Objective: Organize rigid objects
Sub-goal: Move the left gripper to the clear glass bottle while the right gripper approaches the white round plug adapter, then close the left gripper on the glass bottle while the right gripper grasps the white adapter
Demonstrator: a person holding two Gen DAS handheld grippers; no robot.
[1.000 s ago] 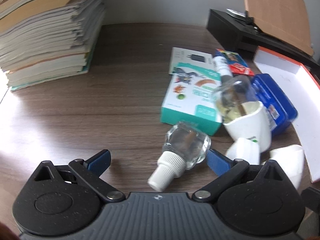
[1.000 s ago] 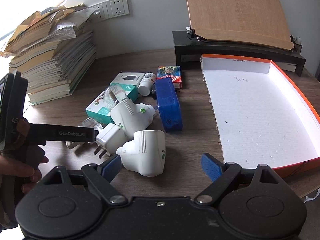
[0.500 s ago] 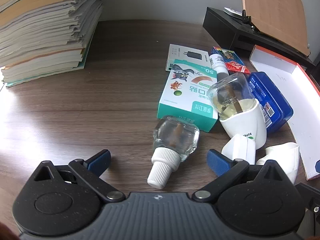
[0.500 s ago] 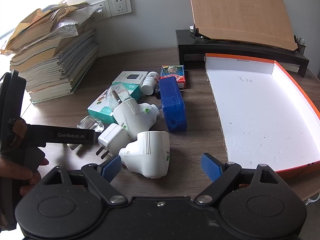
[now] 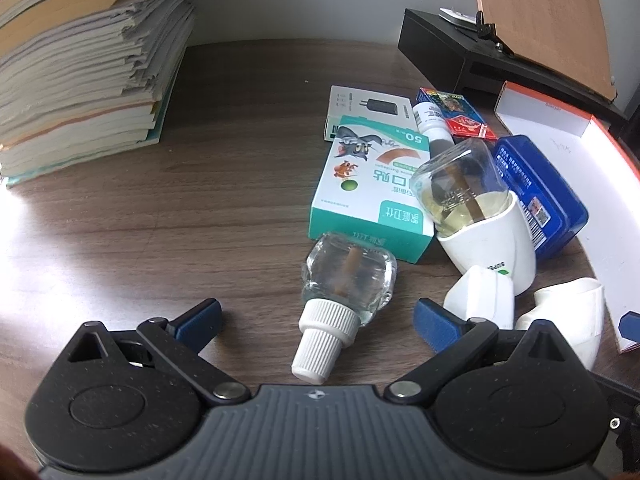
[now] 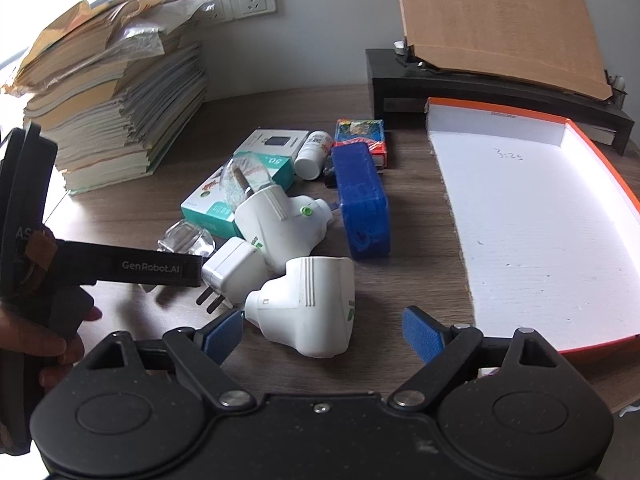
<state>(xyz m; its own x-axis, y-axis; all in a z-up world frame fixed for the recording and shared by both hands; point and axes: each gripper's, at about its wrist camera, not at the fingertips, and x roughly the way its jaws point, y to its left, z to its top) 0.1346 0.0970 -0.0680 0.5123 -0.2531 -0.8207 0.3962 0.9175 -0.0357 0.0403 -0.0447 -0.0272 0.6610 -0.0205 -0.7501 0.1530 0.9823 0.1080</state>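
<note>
A white tray (image 6: pixel 532 220) is seen at right on the counter (image 5: pixel 200 220). The left claw (image 5: pixel 316 318) is spread wide around a clear bottle (image 5: pixel 346 280), lower centre; the right claw (image 6: pixel 322 330) is held wide, empty.

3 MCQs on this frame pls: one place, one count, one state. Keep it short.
1. Where does the clear glass bottle with the white ribbed cap lie?
A. in the orange-rimmed white tray
B. on the wooden table, between the left gripper's fingers
C. on the paper stack

2. How many wall sockets show in the right wrist view?
A. two
B. four
C. none

3. State of the right gripper?
A. shut on the blue case
B. open, holding nothing
C. shut on the teal box

Key: 1 B, the left gripper straddles the bottle; 2 A, two wall sockets sit side by side; 3 B, its blue pads stand wide apart.
</note>
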